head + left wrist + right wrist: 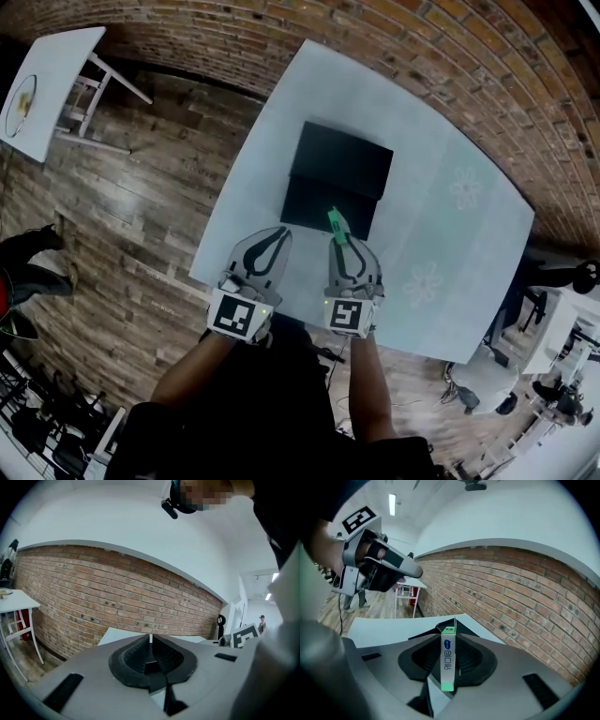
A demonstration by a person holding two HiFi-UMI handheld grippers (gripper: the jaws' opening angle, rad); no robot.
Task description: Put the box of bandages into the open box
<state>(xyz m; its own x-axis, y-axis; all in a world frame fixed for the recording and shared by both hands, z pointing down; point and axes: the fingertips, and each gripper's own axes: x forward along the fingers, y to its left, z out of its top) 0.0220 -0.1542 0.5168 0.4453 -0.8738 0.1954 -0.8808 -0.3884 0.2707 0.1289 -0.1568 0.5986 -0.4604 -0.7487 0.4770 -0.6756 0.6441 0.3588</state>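
Note:
A black open box [330, 199] stands in the middle of the white table [450, 272], its lid [342, 157] folded back on the far side. My right gripper [342, 240] is shut on the box of bandages [335, 221], a slim white box with green ends, which hangs over the black box's near edge. The right gripper view shows the bandage box [448, 658] upright between the pads of my right gripper [452, 632], with the black box [423, 633] just behind. My left gripper [278, 234] hovers beside it, shut and holding nothing [151, 638].
The table's near edge runs just under both grippers. A brick wall [441, 56] stands behind the table. A small white table [47, 80] with a plate sits at the far left on the wooden floor [141, 216]. Chairs and desks crowd the lower right.

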